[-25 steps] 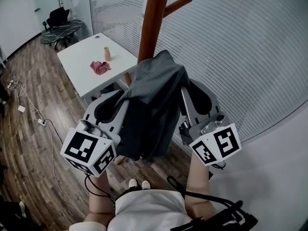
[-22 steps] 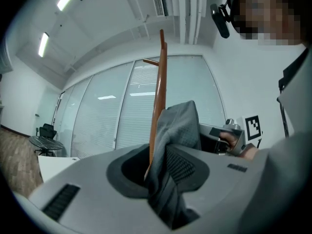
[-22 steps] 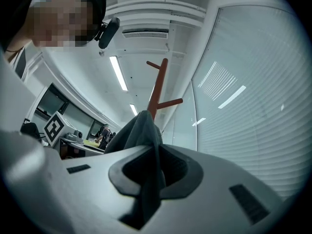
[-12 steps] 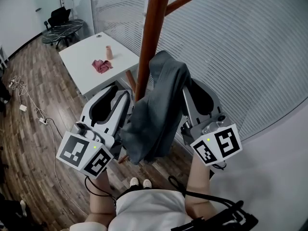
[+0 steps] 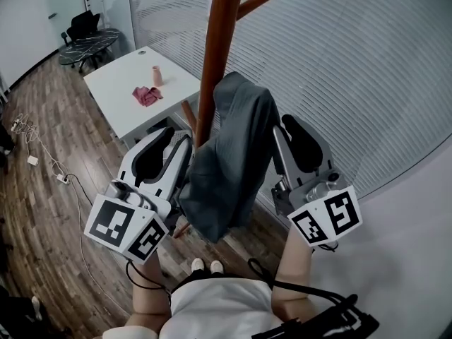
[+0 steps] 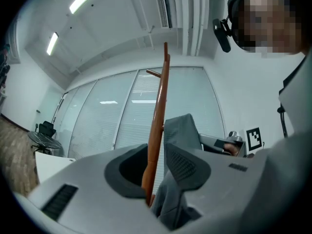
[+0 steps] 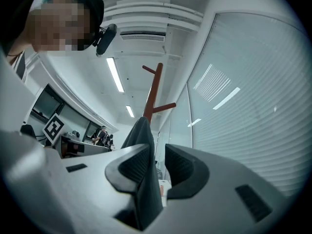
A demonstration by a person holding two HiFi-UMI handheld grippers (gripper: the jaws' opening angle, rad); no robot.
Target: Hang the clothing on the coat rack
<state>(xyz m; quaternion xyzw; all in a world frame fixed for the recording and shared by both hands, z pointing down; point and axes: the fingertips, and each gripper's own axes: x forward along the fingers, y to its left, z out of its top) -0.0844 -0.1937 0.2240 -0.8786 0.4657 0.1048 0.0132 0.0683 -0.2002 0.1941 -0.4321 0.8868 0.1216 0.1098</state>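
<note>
Two grippers flank the coat rack (image 5: 215, 48), whose brown pole rises between the person's arms with a peg (image 5: 254, 2) slanting off near the top and a stub (image 5: 188, 113) lower down. Against that pole hangs the grey garment (image 5: 229, 154), its peak bunched high beside the wood and the rest falling in a long fold between the two tools (what bears its top is hidden under the cloth). The left gripper (image 6: 156, 152) has just been opening its fingers; they stand wide apart with the pole showing through the gap and the garment hanging just beside one pad, gripping nothing. At the right gripper (image 7: 158, 152) the cloth runs up through the gap, lying along one finger (image 7: 134, 167) while a clear slit shows beside the other, so these fingers also stand apart and do not pinch it. Beyond, a white tabletop (image 5: 127, 94) carries a pink rag (image 5: 146, 95) and a small pale cup (image 5: 157, 76), over a wooden floor (image 5: 42, 189).
</note>
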